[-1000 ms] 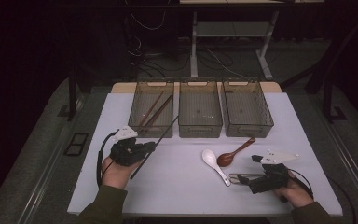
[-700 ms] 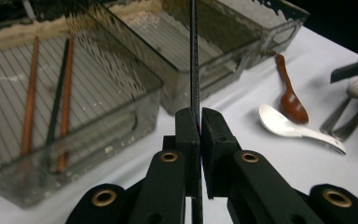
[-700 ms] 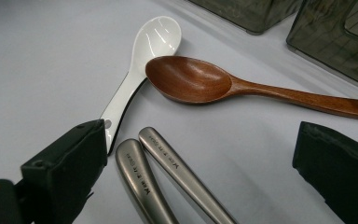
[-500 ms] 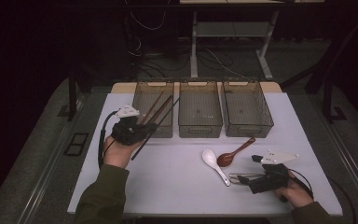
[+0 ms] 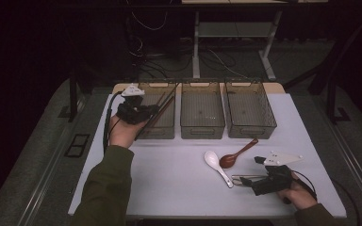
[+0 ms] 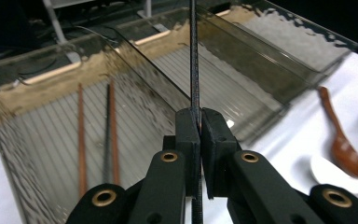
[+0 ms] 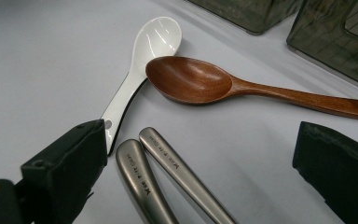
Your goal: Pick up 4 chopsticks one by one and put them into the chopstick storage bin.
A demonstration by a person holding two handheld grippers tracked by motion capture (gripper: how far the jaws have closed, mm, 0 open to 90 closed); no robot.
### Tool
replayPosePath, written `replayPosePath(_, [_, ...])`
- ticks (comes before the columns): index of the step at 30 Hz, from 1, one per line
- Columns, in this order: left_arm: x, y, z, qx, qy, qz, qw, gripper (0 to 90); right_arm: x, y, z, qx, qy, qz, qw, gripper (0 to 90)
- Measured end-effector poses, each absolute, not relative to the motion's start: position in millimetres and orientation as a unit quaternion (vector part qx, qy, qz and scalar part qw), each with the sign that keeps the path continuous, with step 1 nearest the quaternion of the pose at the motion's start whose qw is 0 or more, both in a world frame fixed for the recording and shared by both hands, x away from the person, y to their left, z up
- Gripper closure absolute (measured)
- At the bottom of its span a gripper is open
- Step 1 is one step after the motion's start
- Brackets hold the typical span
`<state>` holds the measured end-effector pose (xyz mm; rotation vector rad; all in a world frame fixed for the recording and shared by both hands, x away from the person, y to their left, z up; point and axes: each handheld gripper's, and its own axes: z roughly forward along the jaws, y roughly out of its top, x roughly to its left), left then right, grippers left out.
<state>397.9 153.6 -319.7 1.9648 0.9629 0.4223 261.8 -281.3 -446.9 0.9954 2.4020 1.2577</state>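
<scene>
Forward, left hand-held gripper (image 5: pixel 158 109) (clamping dark chopstick (image 6: pixel 195 70)) over left bin (image 5: pixel 166 129).

A white table (image 5: pixel 179 183) stands on grey carpet (image 5: pixel 42 155) in a dark room.

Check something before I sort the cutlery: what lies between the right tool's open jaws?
Two metal handles lie side by side on the table between the right tool's jaws, seen in the right gripper view.

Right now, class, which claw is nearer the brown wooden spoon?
Right. The right claw lies just below the brown wooden spoon; the left claw is across the table at the leftmost bin.
</scene>
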Motion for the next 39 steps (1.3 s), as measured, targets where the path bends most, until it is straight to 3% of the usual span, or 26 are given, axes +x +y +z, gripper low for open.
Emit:
replayPosePath(12, [443,147,-319,0.796,0.393,0.191,0.420,85.3,262,-281,-447,0.341,0.825,0.433,0.125,2.9])
replayPosePath(21, [468,156,-339,0.786,0.416,0.199,0.412,85.3,261,-282,-446,0.341,0.823,0.436,0.125,3.0])
replayPosePath(39, [482,165,-377,0.785,0.444,0.190,0.387,85.2,261,-282,-447,0.340,0.824,0.435,0.124,3.0])
